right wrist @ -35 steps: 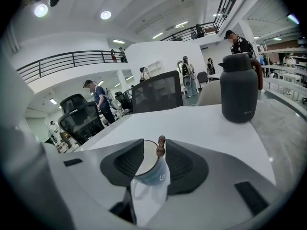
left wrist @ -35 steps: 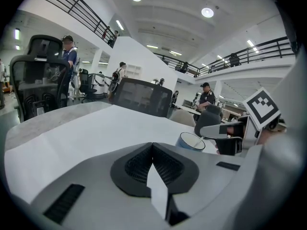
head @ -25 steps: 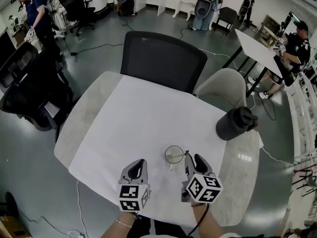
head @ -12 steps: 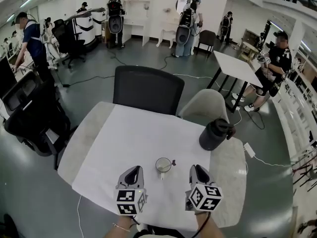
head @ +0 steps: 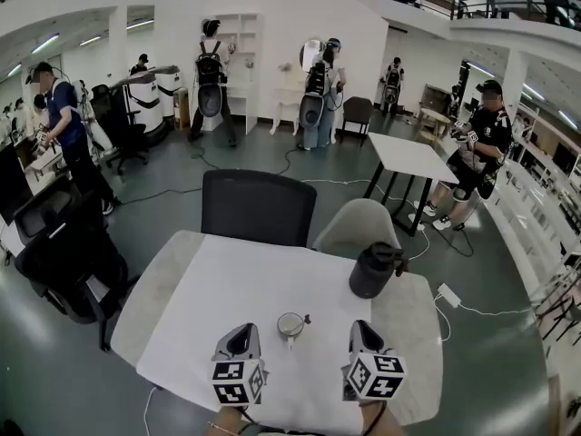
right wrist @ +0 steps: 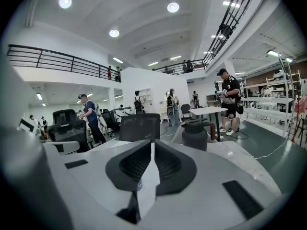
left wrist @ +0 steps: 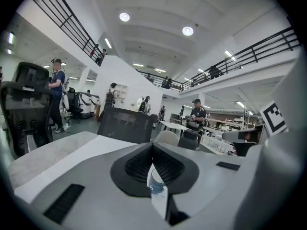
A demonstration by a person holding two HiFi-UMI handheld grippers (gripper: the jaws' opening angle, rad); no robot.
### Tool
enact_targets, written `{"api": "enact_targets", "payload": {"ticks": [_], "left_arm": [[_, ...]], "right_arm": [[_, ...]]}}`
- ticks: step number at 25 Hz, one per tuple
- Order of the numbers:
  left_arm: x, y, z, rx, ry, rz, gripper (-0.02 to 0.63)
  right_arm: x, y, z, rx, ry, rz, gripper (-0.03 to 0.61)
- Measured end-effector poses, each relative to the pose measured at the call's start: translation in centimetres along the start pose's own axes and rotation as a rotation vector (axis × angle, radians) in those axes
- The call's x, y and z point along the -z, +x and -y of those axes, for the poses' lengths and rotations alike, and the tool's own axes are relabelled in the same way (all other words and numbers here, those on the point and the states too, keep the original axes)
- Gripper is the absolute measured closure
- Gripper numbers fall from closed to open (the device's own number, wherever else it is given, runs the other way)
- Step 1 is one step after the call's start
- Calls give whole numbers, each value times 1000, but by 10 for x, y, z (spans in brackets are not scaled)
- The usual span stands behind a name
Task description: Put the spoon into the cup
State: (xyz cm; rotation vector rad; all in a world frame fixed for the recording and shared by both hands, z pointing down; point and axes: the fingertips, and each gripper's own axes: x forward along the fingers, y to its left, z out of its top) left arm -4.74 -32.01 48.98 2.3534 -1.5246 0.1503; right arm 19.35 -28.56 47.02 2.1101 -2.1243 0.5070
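Note:
A small white cup point(head: 290, 324) stands on the white tablecloth point(head: 236, 289) near the front edge. The spoon point(head: 306, 320) rests in it, its dark handle end poking over the right rim. My left gripper point(head: 241, 337) hangs left of the cup, jaws shut and empty; in the left gripper view the cup point(left wrist: 156, 186) shows through the wedge below the tips. My right gripper point(head: 363, 334) hangs right of the cup, apart from it. Its jaws are closing with only a thin slit left and nothing between them.
A dark jug point(head: 372, 271) with a handle stands at the table's far right, also in the right gripper view as the jug point(right wrist: 194, 134). A black chair point(head: 259, 207) and a pale chair point(head: 359, 225) stand behind the table. People stand further back.
Both grippers have risen and drawn back from the cup. The right jaws went from wide open to nearly closed. The head view has tilted up, so the table sits lower.

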Motion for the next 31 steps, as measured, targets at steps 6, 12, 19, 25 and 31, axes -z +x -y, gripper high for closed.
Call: {"api": "enact_targets", "payload": {"ticks": [6,12,19,25,31], "left_arm": [[-5,5,3,3,6,7,595],[-3,6,10,3,8,1,595],[-5,10,14,6,15,4,595],[-3,12,17,8,31,-5,595],[-3,13,13,-4,28,2,595]], "right_arm": [[-5,-2,4,23,5,19,545],[-5,-5,8,26,-4,10,546],[-7,-5,13,25,3,12,546],[-7,-4,17,21,10,14,548],[-4,-2,19,21,16,15,547]]}}
